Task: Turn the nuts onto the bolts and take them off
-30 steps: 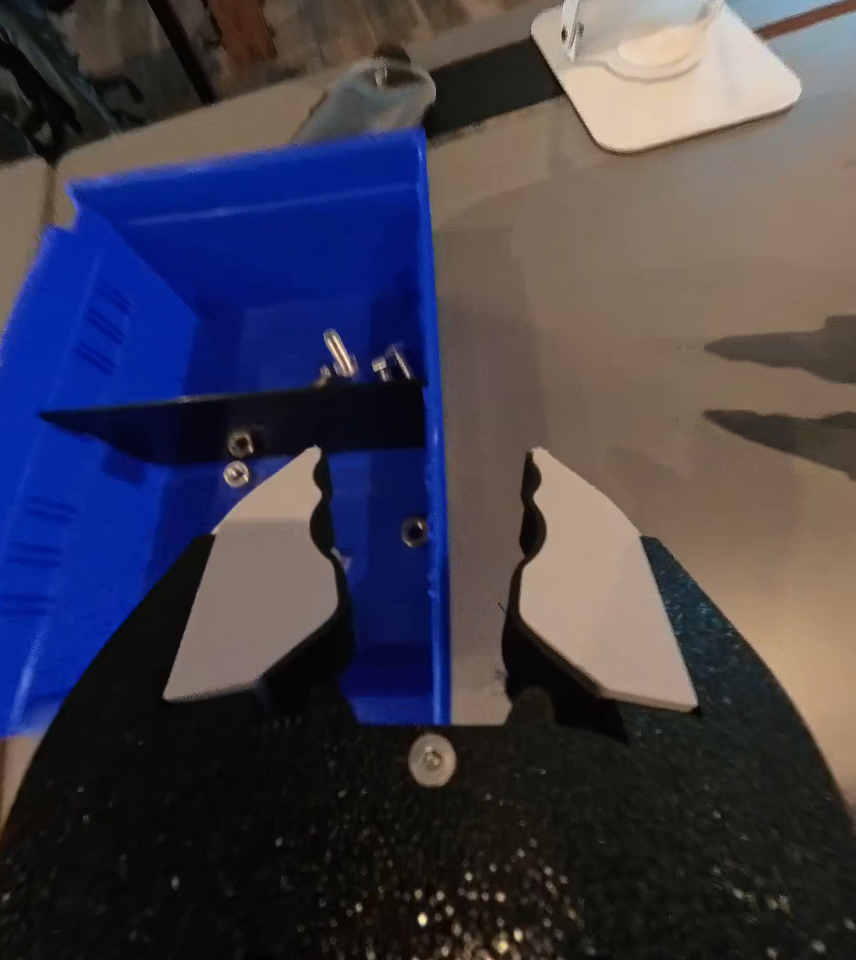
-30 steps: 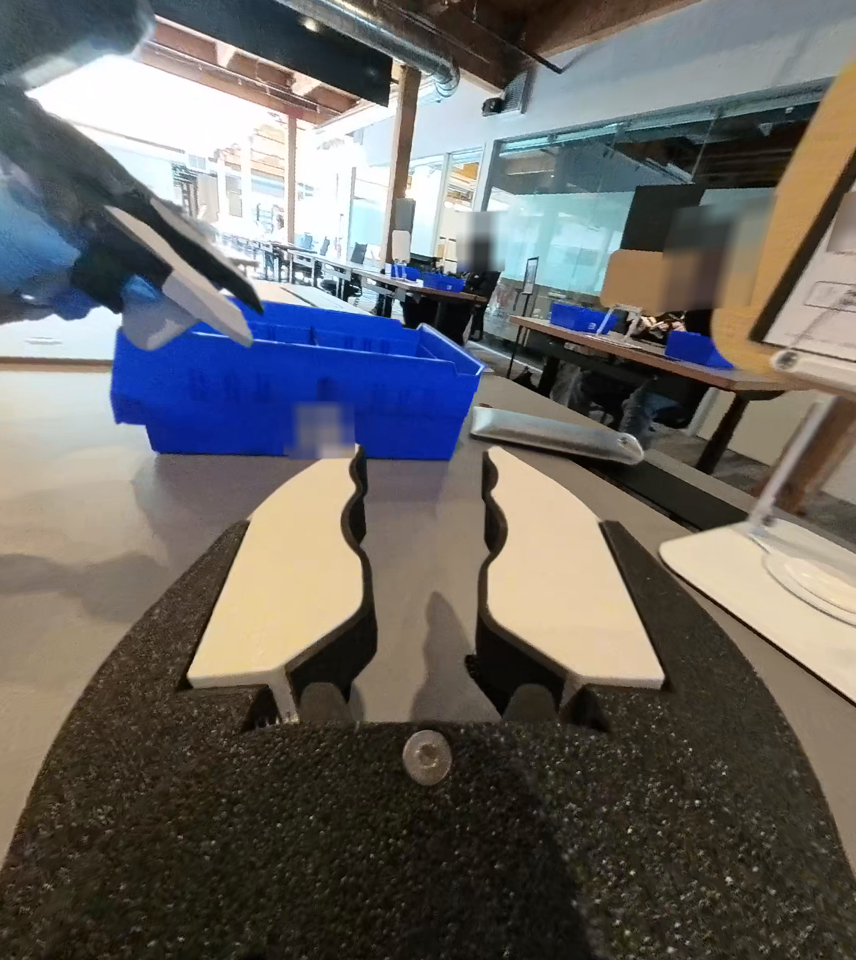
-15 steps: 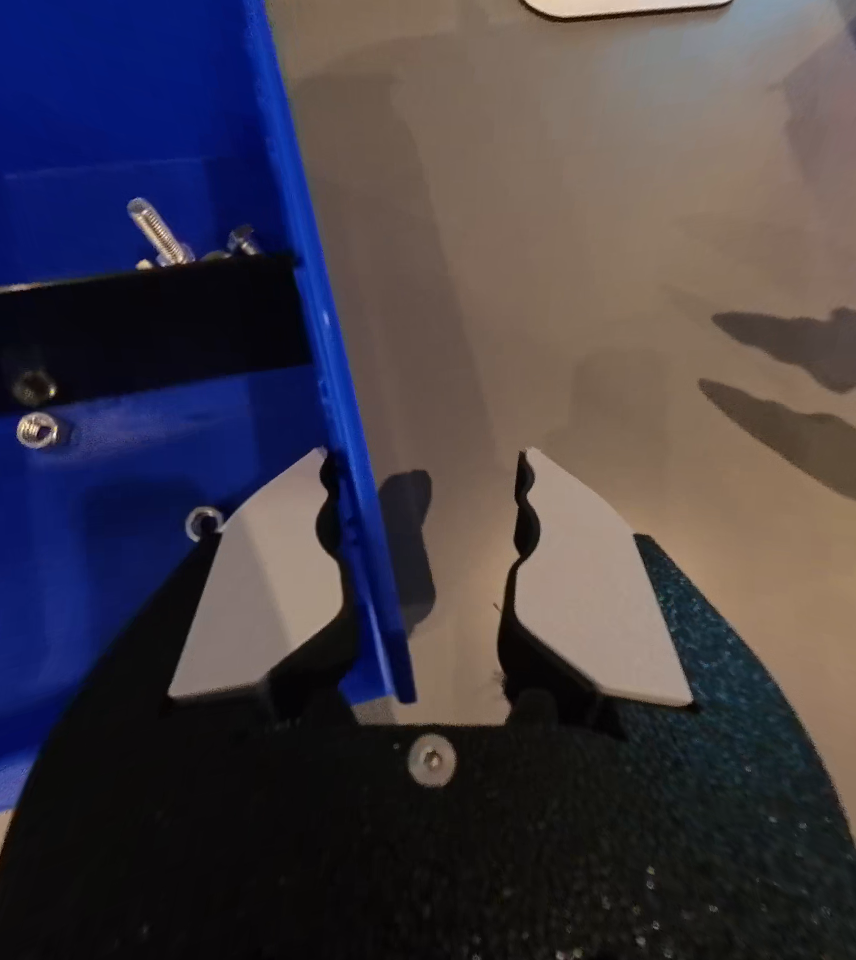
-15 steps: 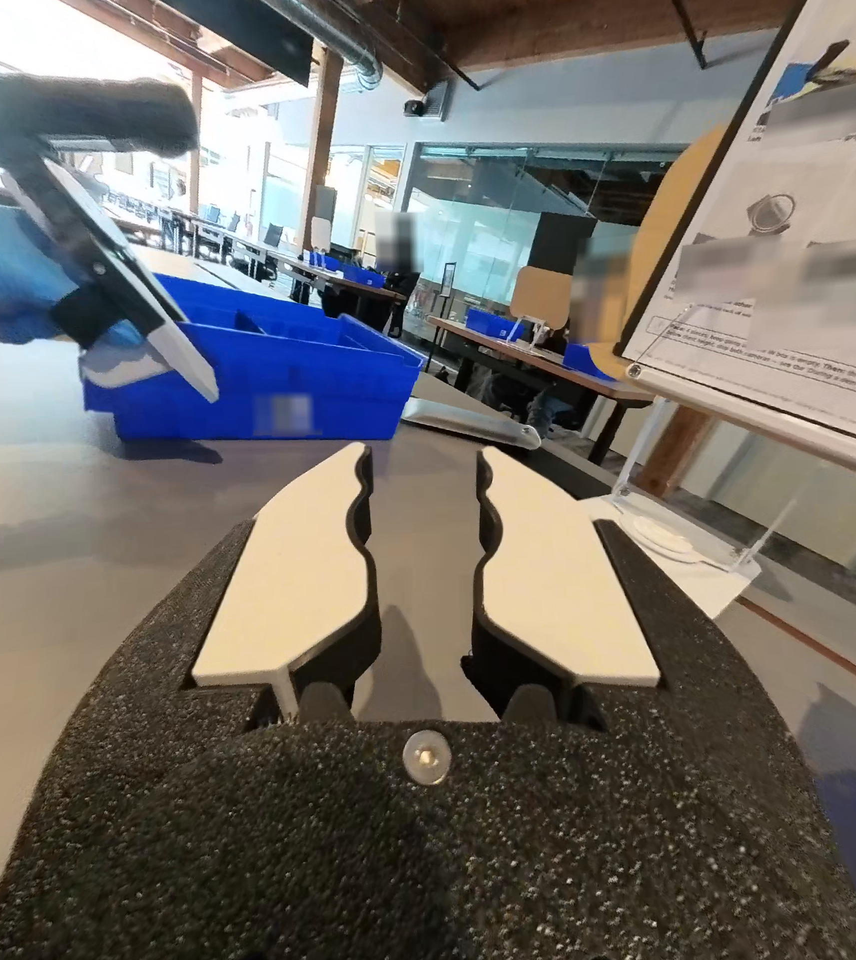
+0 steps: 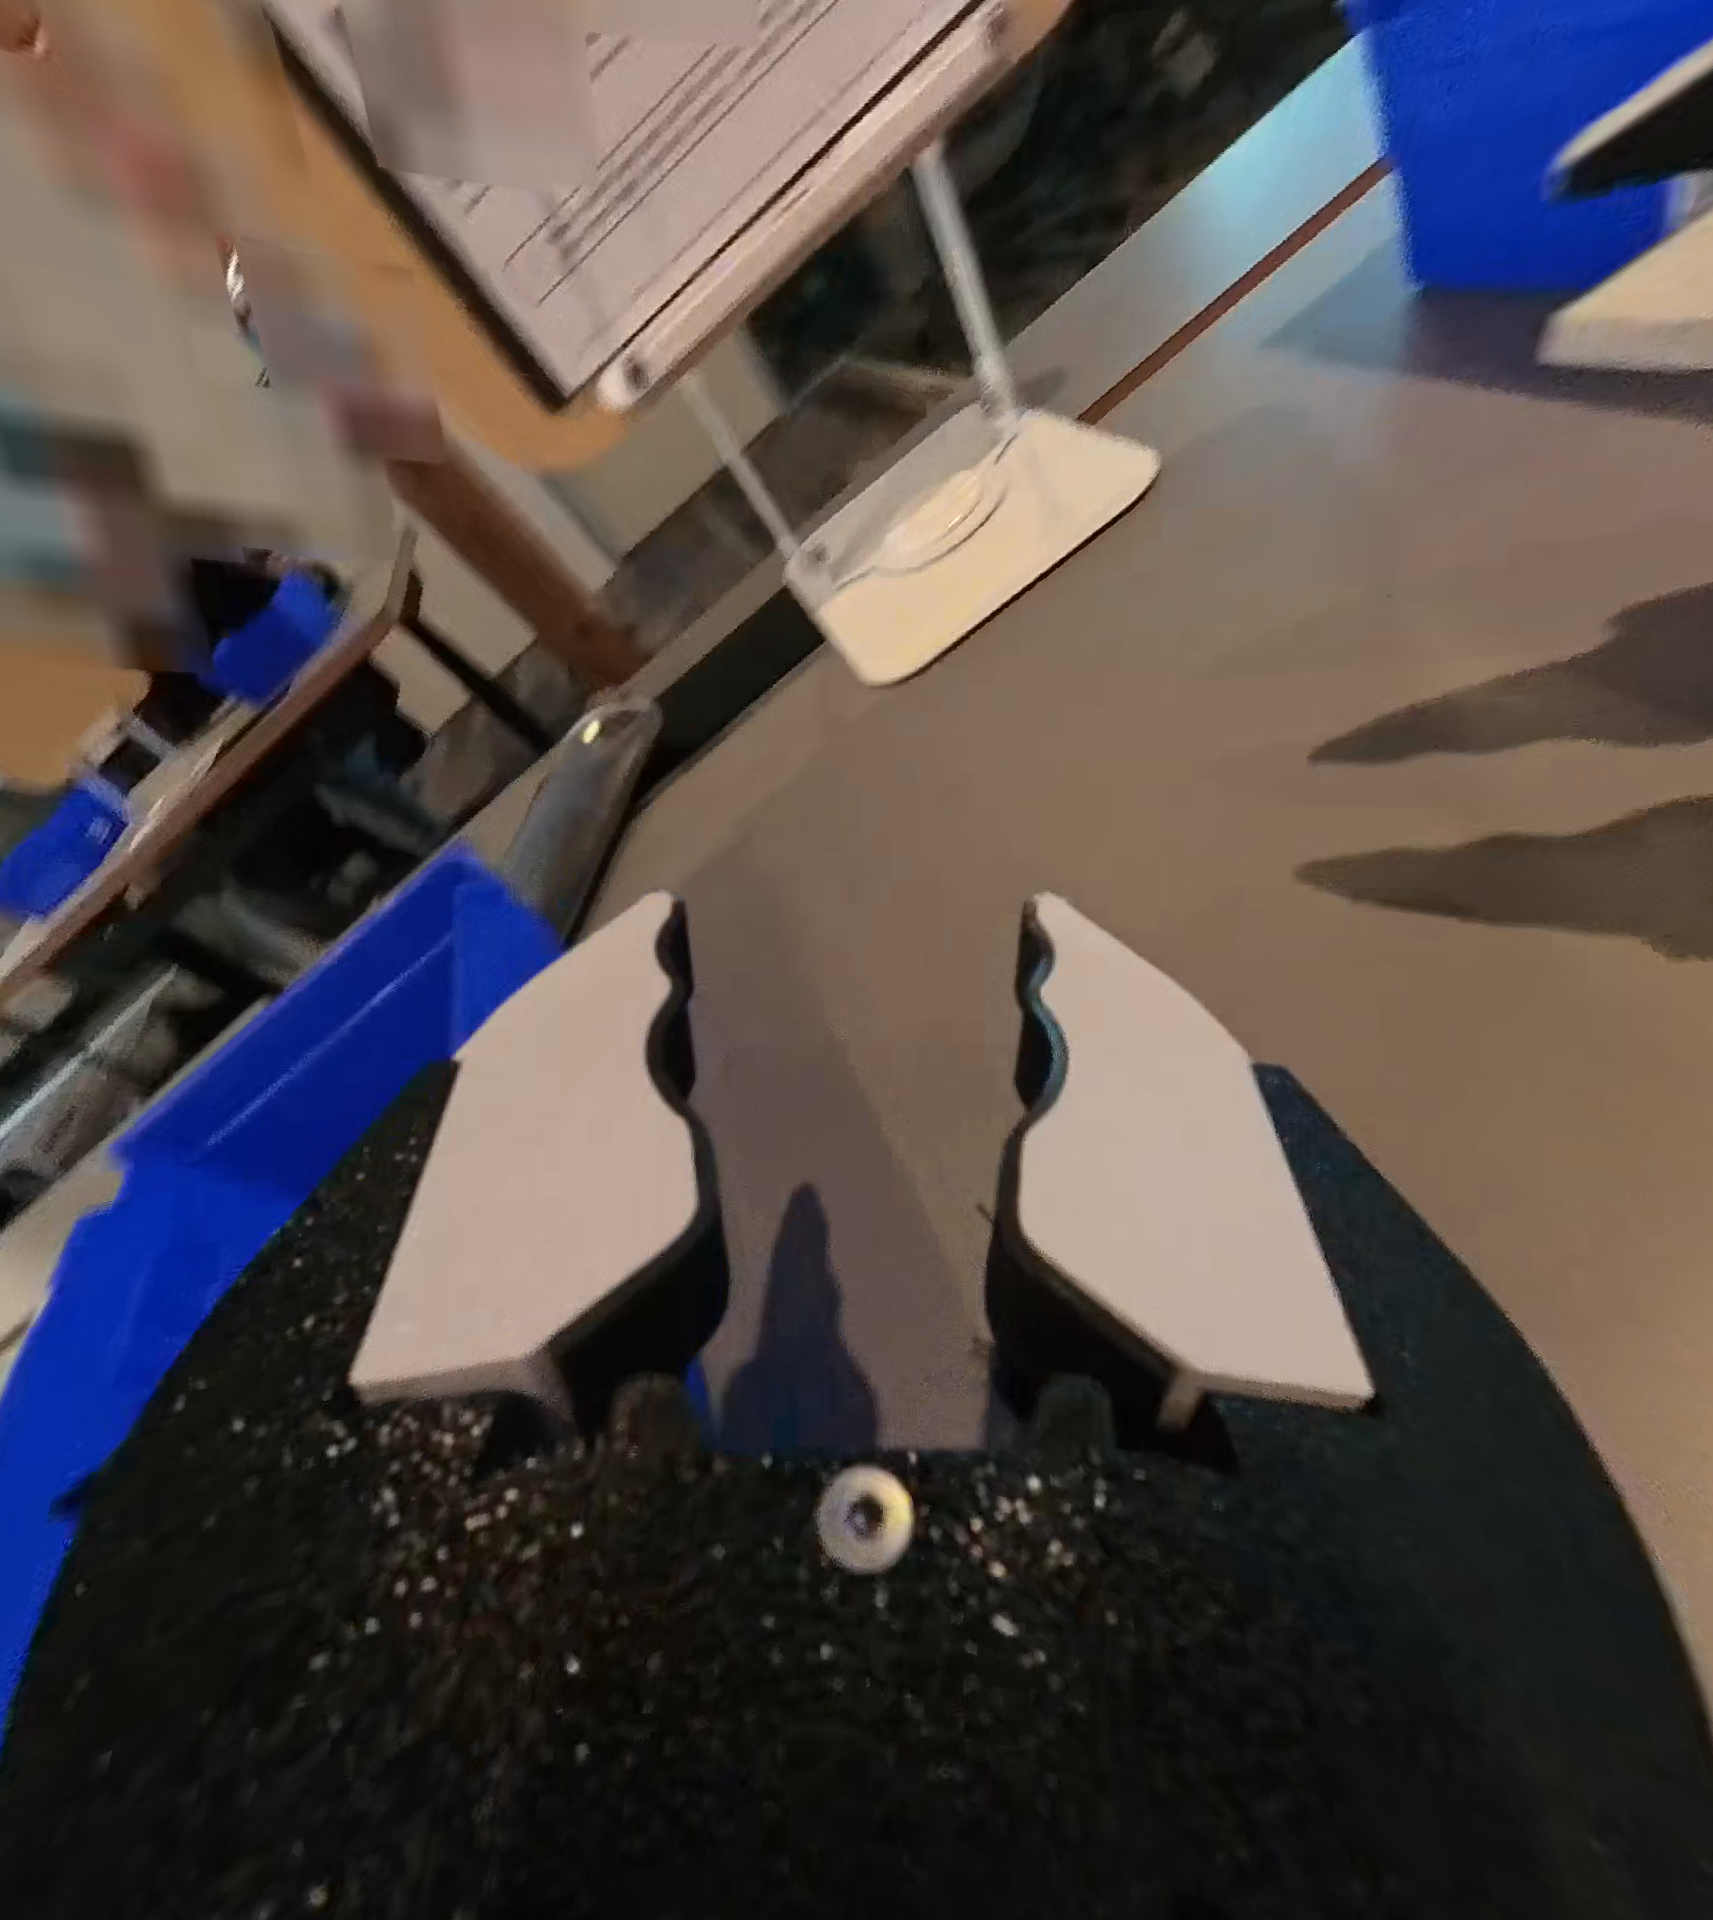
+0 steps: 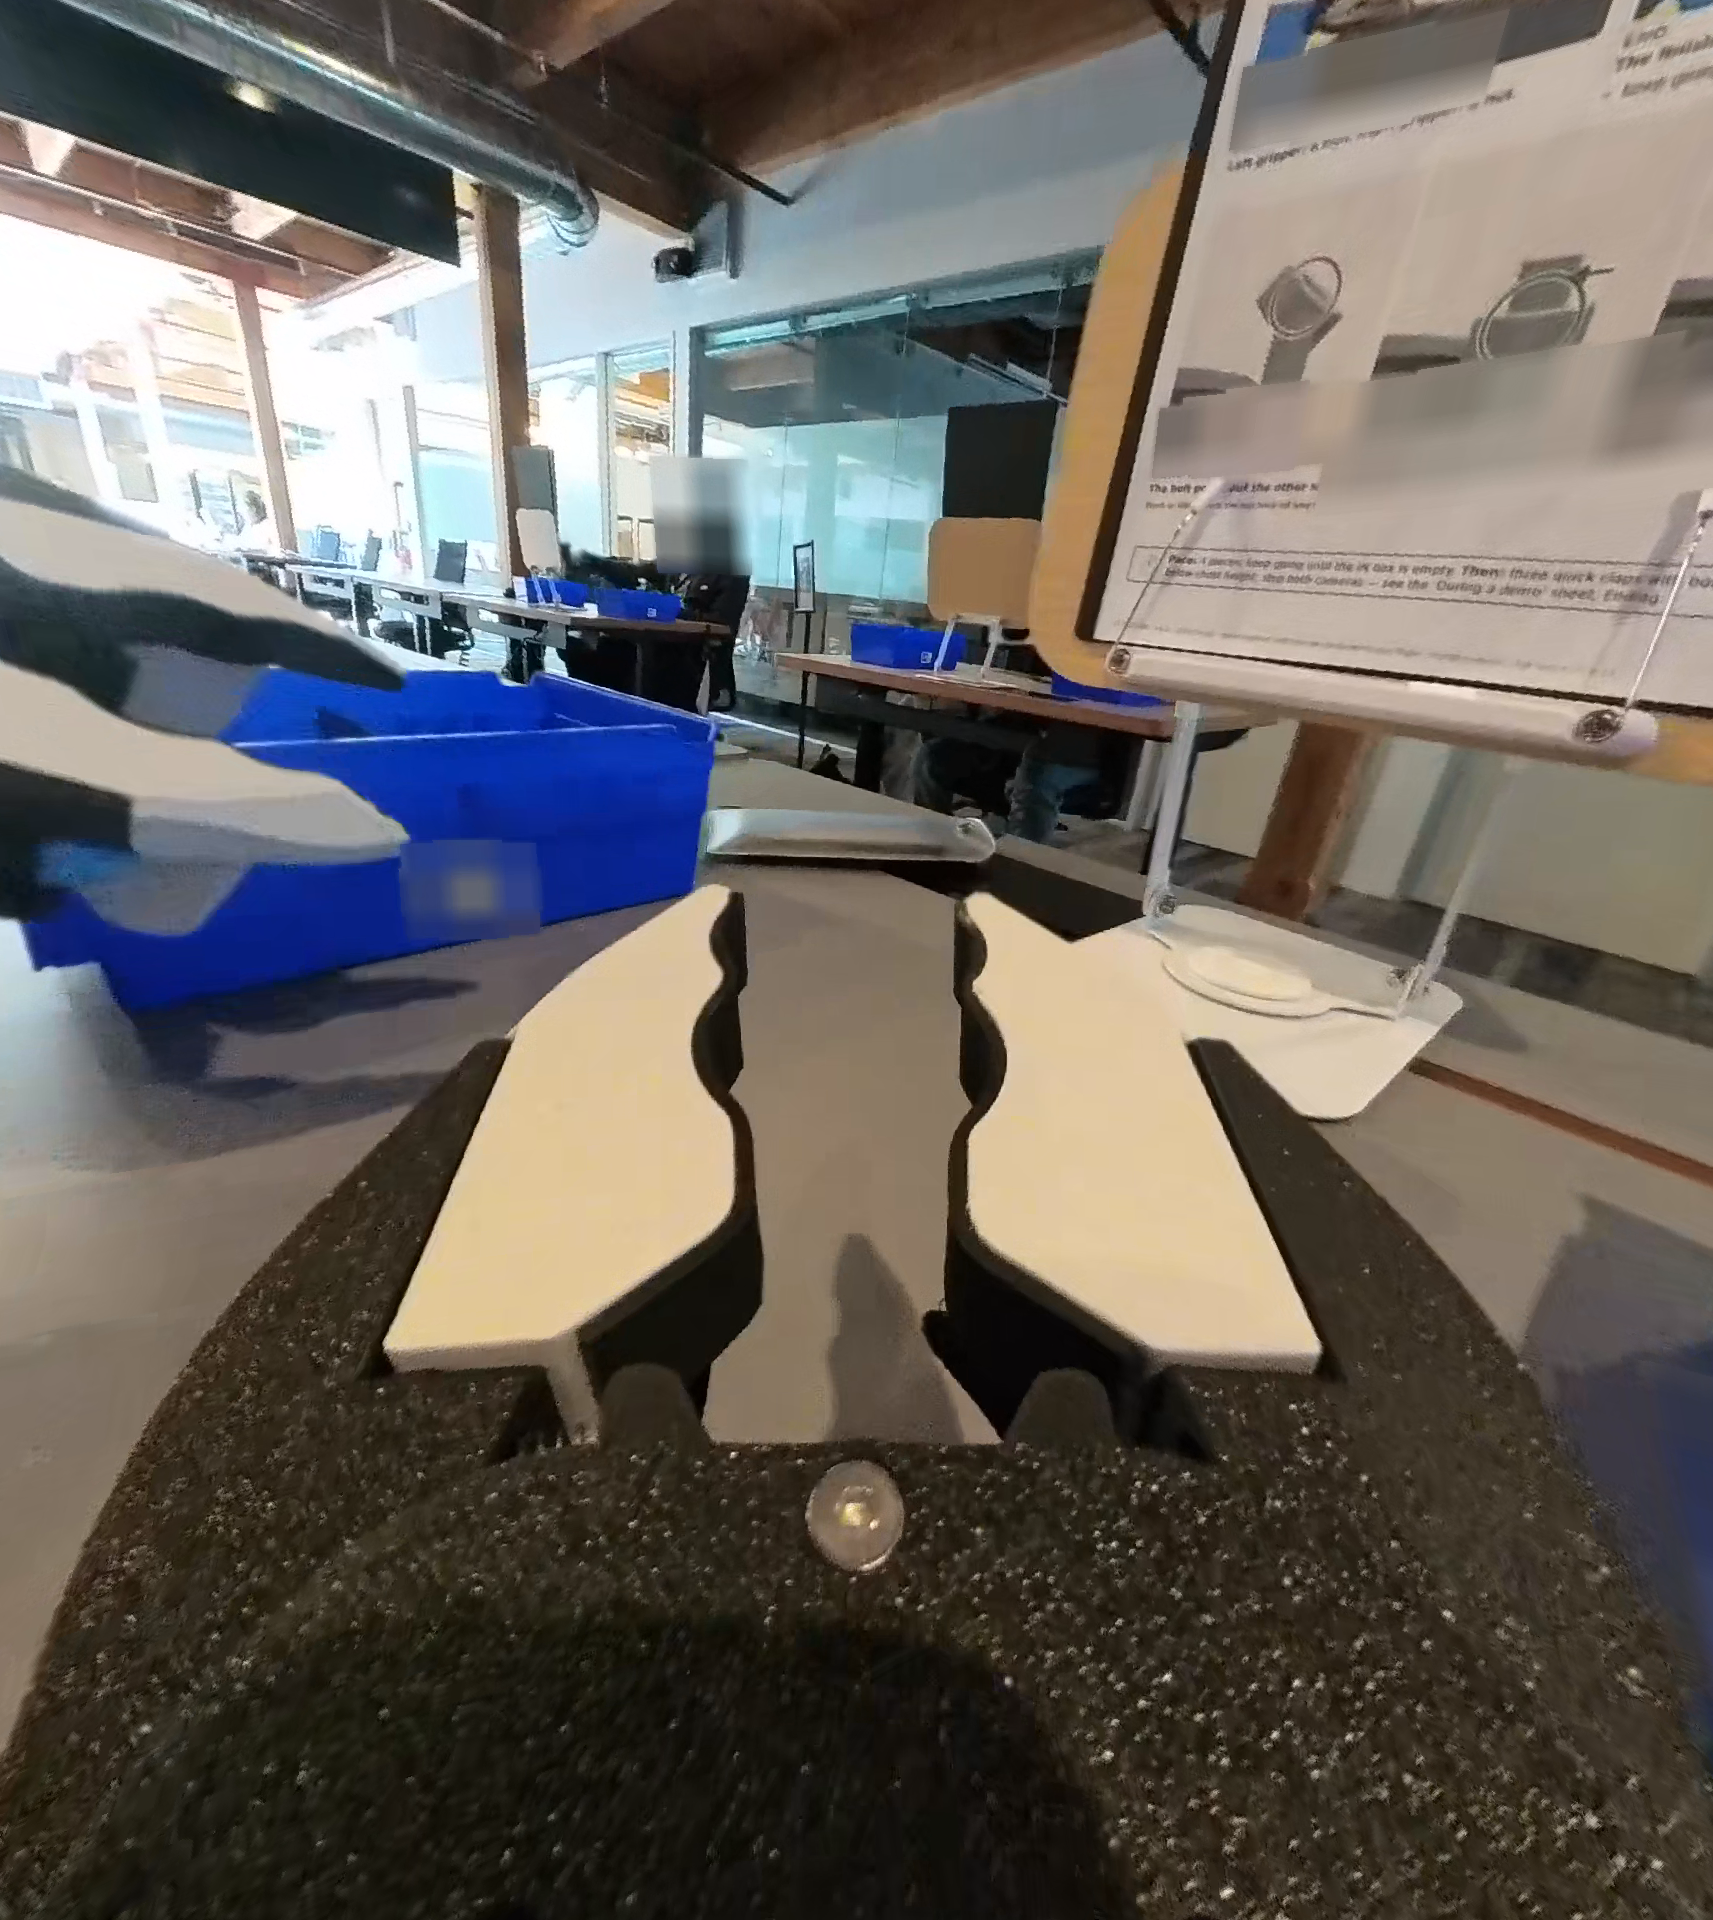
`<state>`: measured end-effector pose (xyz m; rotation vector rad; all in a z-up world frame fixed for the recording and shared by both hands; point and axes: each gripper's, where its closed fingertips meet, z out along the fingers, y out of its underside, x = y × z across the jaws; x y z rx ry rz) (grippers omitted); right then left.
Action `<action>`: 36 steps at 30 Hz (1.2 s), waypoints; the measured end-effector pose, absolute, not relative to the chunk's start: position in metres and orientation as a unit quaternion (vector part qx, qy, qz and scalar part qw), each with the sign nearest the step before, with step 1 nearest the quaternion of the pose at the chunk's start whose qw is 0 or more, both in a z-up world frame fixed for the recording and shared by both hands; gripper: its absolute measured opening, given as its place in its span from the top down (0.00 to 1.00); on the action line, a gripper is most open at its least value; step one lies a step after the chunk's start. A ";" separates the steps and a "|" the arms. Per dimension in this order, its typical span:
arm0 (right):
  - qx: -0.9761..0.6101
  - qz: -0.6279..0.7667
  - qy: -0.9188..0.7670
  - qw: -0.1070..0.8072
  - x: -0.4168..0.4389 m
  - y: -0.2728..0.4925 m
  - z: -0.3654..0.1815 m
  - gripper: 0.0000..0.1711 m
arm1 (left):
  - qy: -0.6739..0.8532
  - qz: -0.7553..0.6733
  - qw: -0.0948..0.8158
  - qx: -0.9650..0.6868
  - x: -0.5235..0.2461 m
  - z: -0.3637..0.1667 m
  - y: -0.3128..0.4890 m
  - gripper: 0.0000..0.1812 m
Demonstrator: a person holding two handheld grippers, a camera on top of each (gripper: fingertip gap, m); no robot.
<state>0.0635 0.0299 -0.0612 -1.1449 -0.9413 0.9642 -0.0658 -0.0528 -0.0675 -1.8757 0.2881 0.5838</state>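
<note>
Swung away from the blue bin [image 5: 332,1049], the left gripper [image 5: 852,935] is now aimed across the table [image 5: 1247,644], jaws spread, empty. Right gripper [image 6: 847,914] likewise gapes, empty. Nuts and bolts are hidden; nothing is picked yet.

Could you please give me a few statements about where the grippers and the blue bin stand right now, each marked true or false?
1. The left gripper has its jaws open with nothing between them. True.
2. The right gripper is shut on a bolt. False: its jaws are apart and only bare table shows between them.
3. In the right wrist view, the blue bin sits on the table to the left of the right gripper. True.
4. The document stand lies flat inside the blue bin. False: it stands upright on the table, apart from the bin.
5. A nut is visible on the table between the left gripper's jaws. False: none shows there.
</note>
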 end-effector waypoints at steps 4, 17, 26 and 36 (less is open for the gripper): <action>-0.501 0.394 -0.424 0.643 0.059 0.046 -0.064 0.78 | 0.159 0.235 0.569 -0.772 -0.065 -0.077 -0.019 0.65; -0.512 0.292 -0.427 0.686 0.033 0.138 -0.066 0.81 | 0.114 0.196 0.684 -0.693 -0.108 -0.084 0.037 0.69; -0.511 0.161 -0.466 0.704 0.041 0.197 -0.077 0.85 | 0.108 0.167 0.703 -0.683 -0.122 -0.082 0.044 0.69; -0.371 0.368 -0.583 0.622 -0.070 0.080 0.008 0.89 | 0.113 0.131 0.705 -0.688 -0.116 -0.085 0.048 0.69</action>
